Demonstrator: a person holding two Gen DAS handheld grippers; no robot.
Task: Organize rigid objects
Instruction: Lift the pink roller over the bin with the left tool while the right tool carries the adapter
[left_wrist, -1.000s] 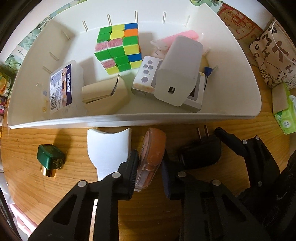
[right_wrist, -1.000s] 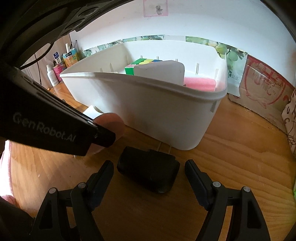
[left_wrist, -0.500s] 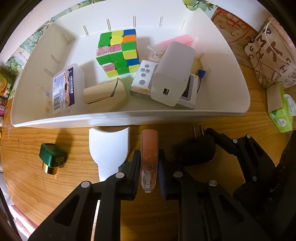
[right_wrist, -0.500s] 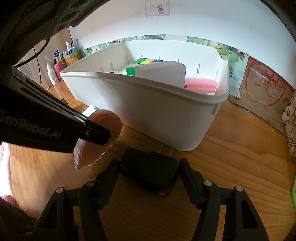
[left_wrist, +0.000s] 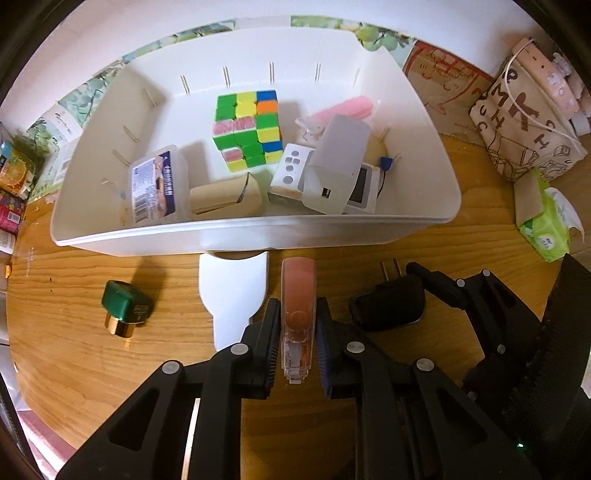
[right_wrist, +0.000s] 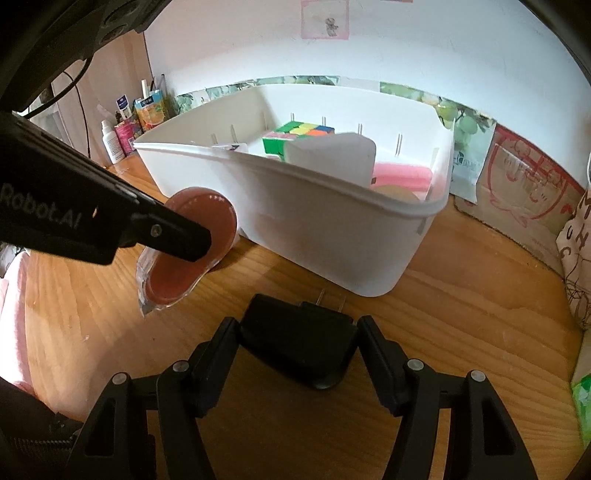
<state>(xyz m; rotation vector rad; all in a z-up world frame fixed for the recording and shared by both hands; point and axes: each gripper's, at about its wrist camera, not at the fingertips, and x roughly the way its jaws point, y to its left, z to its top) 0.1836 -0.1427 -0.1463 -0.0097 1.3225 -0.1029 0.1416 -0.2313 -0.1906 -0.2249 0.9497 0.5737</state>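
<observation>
Left wrist view shows your left gripper (left_wrist: 297, 339) pinching the orange tape dispenser (left_wrist: 297, 306), held clear of the table (left_wrist: 74, 350) just short of the white bin (left_wrist: 240, 236). Your right gripper (right_wrist: 295, 345) is closed around the black plug adapter (right_wrist: 295, 341); whether it is lifted I cannot tell. Both pickups look made, so next you carry each over the rim and release inside. The pink item (left_wrist: 347, 107) behind the grey box (left_wrist: 338, 162) is partly hidden, and the adapter's underside is out of sight

Cube (left_wrist: 248, 130) in bin (left_wrist: 236, 236); bottle (left_wrist: 125, 308) before it.
</observation>
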